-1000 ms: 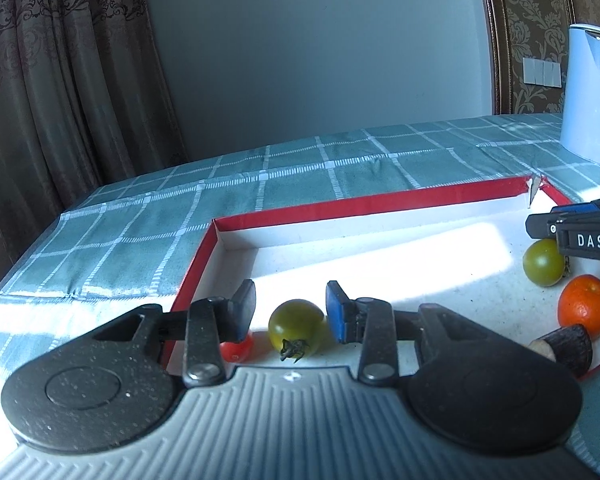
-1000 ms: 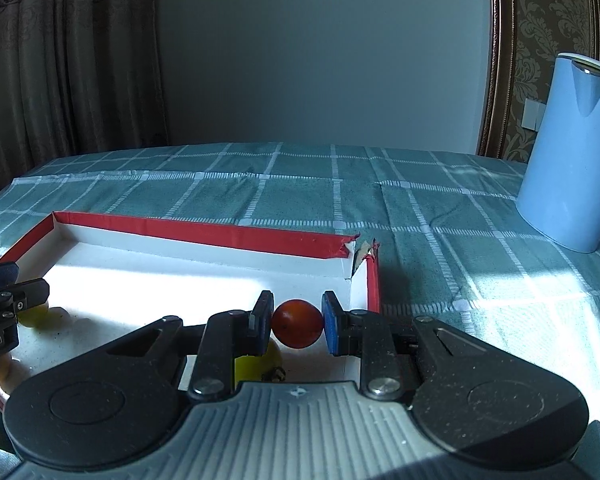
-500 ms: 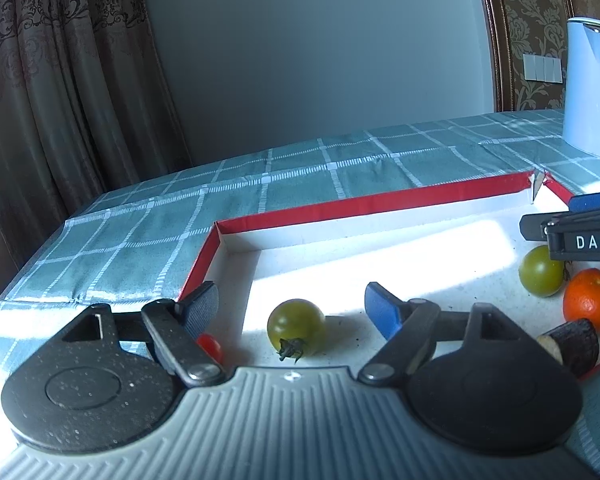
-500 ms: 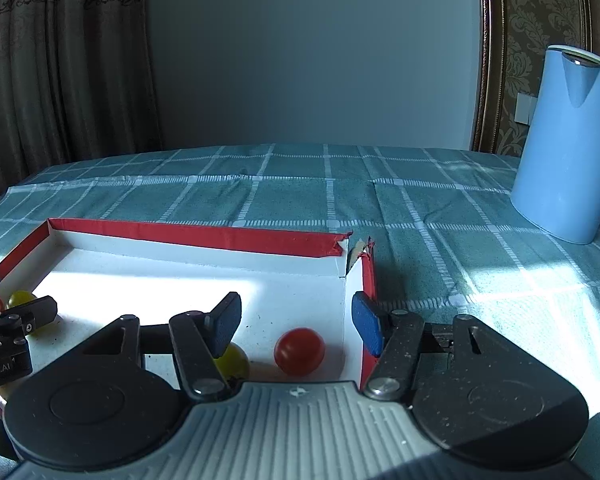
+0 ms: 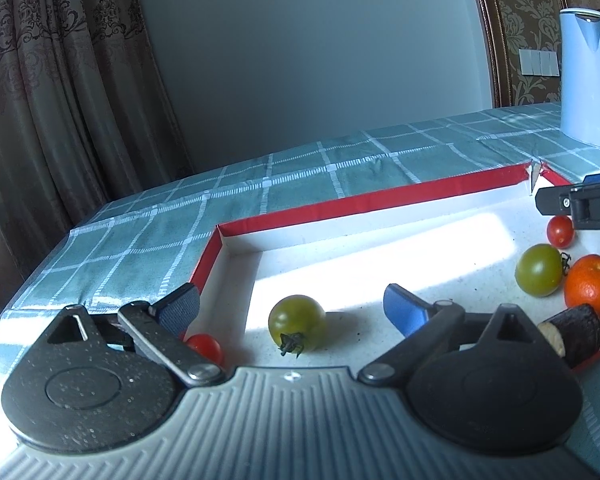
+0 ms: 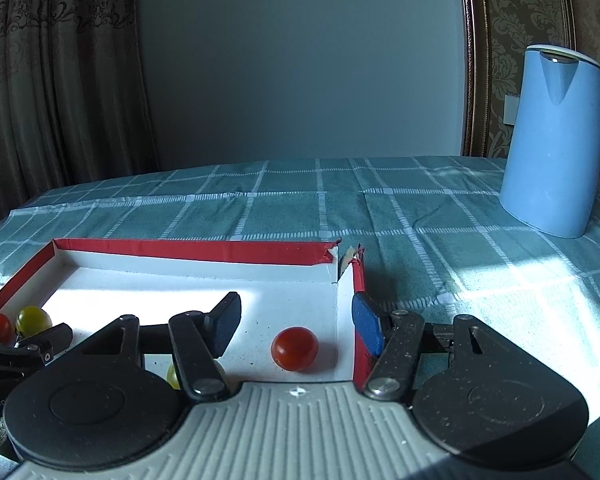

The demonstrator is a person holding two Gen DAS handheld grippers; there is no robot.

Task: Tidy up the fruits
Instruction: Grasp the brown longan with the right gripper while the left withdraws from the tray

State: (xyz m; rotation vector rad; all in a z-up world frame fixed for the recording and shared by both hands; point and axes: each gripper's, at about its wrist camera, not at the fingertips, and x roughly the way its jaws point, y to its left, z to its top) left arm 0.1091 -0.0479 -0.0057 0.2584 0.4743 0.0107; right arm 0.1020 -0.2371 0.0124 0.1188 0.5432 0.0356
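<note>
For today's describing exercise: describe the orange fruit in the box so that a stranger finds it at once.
Start at the red-rimmed white box on the checked tablecloth. Go to the cluster at its right end. The orange fruit sits between a green tomato and a dark cut piece; nothing else there is orange.

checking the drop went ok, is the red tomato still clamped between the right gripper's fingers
No, the red tomato lies on the tray floor between the open jaws of the right gripper, and neither pad touches it.
</note>
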